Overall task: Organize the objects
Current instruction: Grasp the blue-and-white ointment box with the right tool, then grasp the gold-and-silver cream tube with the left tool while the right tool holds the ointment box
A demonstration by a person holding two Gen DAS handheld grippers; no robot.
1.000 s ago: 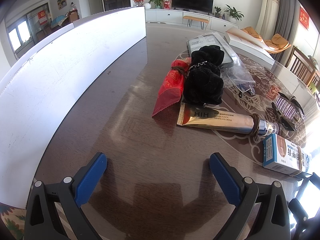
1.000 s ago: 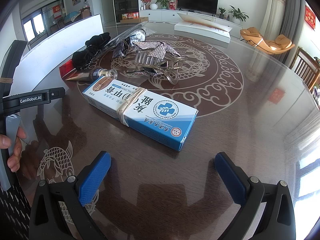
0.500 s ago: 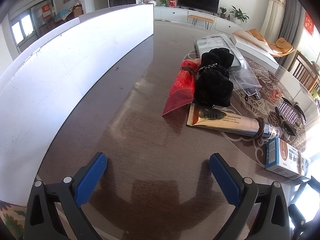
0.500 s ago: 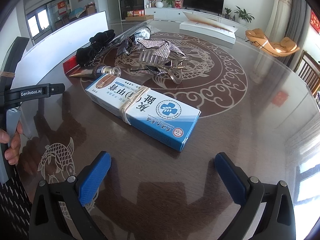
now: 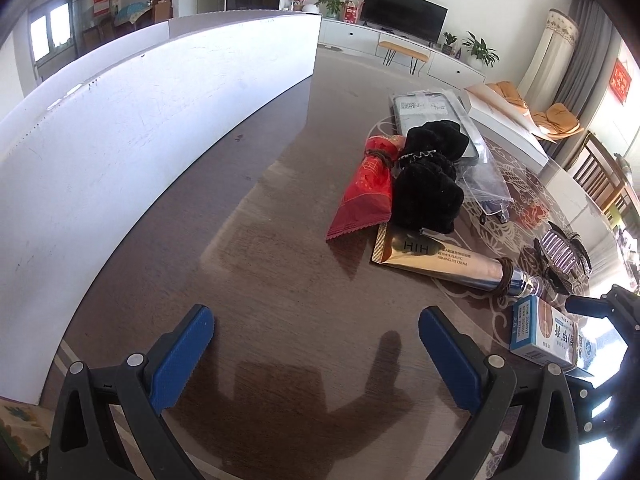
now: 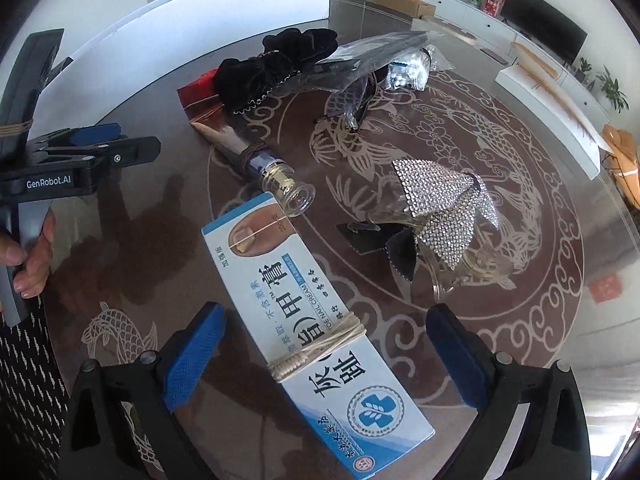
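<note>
Since a second ago our right gripper (image 6: 324, 360) has swung over the blue-and-white box (image 6: 316, 340); its jaws are closing, the box between them, pads not yet touching. Left gripper (image 5: 316, 360) hangs apart over bare table (image 5: 260, 280). Gold tube (image 5: 440, 260), black scrunchies (image 5: 428, 184), red packet (image 5: 364, 188), rhinestone clip (image 6: 444, 216) lie unsorted. Nothing looks organized yet; we judge this the first pick.

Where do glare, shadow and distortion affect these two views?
Left wrist view: fisheye bends the white board; window glare blows out the lower right beside the blue-and-white box; the left gripper casts a hard shadow on the table. Right wrist view: sharp, dark vignetted corners, soft reflections on the tabletop.
</note>
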